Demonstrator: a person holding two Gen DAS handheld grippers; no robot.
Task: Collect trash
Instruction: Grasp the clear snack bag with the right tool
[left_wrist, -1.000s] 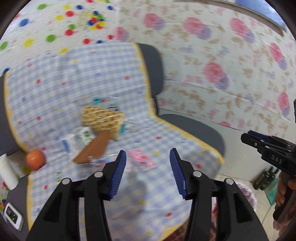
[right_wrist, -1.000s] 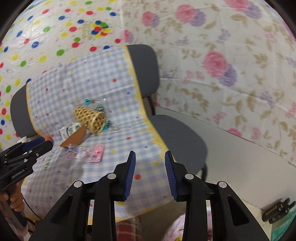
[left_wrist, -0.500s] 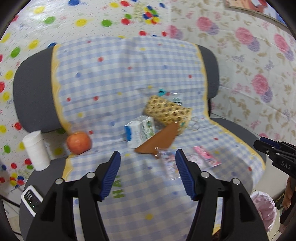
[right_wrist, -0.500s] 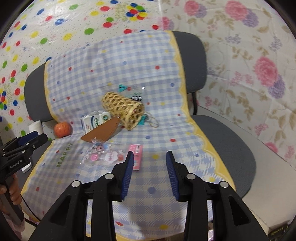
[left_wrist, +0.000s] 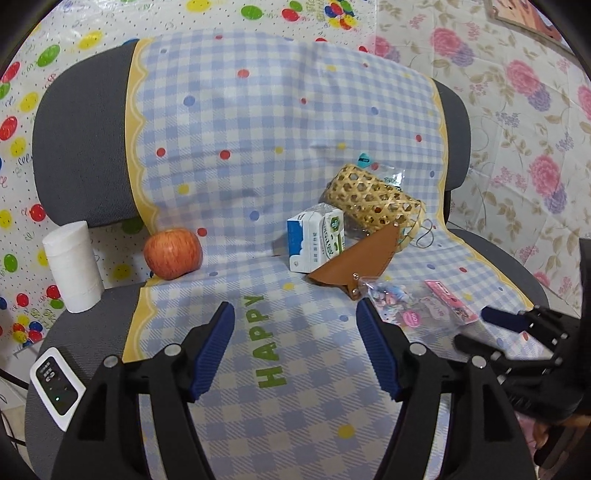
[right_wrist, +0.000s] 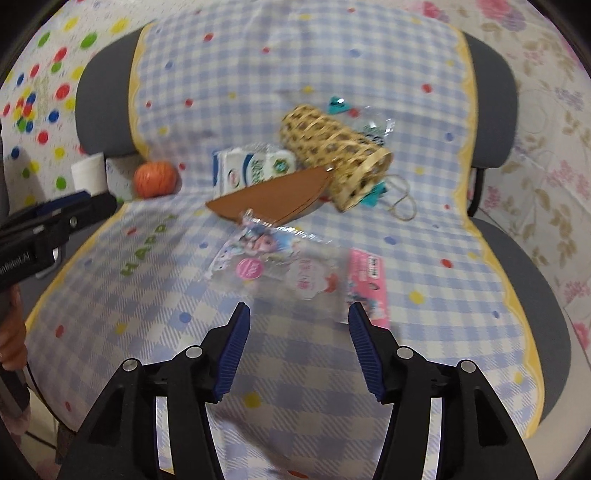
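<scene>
On a checked cloth (left_wrist: 258, 155) over two grey chairs lie a milk carton (left_wrist: 316, 234) (right_wrist: 251, 166), a clear plastic wrapper with cartoon print (right_wrist: 277, 262) (left_wrist: 397, 302), a pink packet (right_wrist: 369, 280) (left_wrist: 448, 301) and a crumpled clear wrapper (right_wrist: 373, 127) behind a woven bamboo basket (left_wrist: 373, 201) (right_wrist: 332, 151). My left gripper (left_wrist: 295, 350) is open and empty above the cloth, short of the carton. My right gripper (right_wrist: 297, 347) is open and empty just in front of the clear wrapper; it also shows in the left wrist view (left_wrist: 509, 325).
A brown leather pouch (left_wrist: 351, 266) (right_wrist: 273, 199) leans by the carton. An apple (left_wrist: 173, 253) (right_wrist: 155, 179), a white paper roll (left_wrist: 74, 266) and a small white device (left_wrist: 55, 384) sit at the left. String (right_wrist: 400, 201) lies right of the basket.
Both grippers have swung left and moved in closer over the seat. The right gripper has opened wider and now sits just before the clear wrapper.
</scene>
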